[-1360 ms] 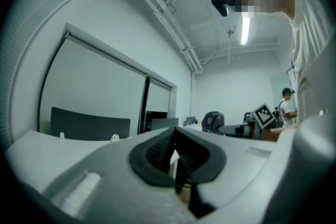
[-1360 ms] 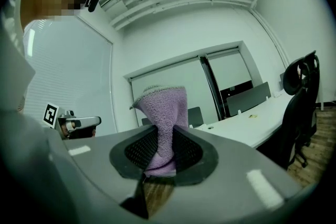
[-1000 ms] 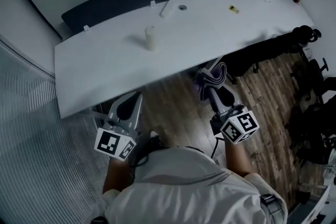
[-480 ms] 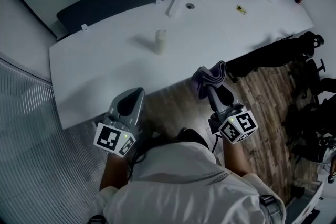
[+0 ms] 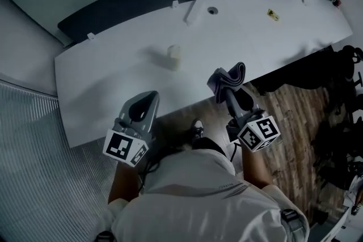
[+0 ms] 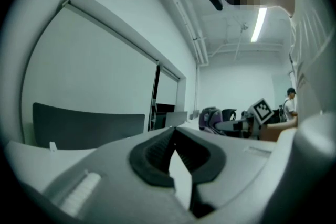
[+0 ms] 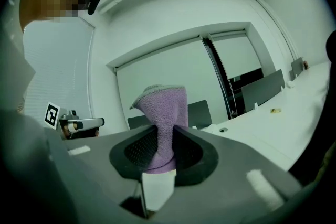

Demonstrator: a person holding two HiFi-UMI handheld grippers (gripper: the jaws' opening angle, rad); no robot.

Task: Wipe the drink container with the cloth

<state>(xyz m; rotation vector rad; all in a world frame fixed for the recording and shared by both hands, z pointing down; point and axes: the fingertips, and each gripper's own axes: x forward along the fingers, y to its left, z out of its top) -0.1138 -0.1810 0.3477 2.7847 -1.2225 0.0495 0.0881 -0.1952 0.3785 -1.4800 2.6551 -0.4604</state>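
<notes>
Person in a pale shirt (image 5: 198, 201) stands at the near edge of a long white worktop (image 5: 102, 79), one claw in each hand. On the left, the left claw (image 5: 147, 100) points toward the worktop with its tip at the near edge, toward the left end; its dark pads are pressed together with nothing between them, as its own view shows (image 6: 173, 136). The drink container (image 5: 174, 57), a small pale cylinder, stands upright on the worktop about midway between the near and far edges, beyond the left claw, a little to its right and well apart from both claws. To the right, the right claw (image 5: 228, 89) also reaches the near edge, clamped on a purple cloth (image 5: 228, 77). In the right gripper view the cloth (image 7: 161, 113) is pinched at its middle between the pads and flares upward above the claw (image 7: 163, 139). Dark panels (image 5: 130, 0) line the far edge of the worktop. A wooden floor (image 5: 295, 122) and black office chairs (image 5: 346, 65) show off the right end.
</notes>
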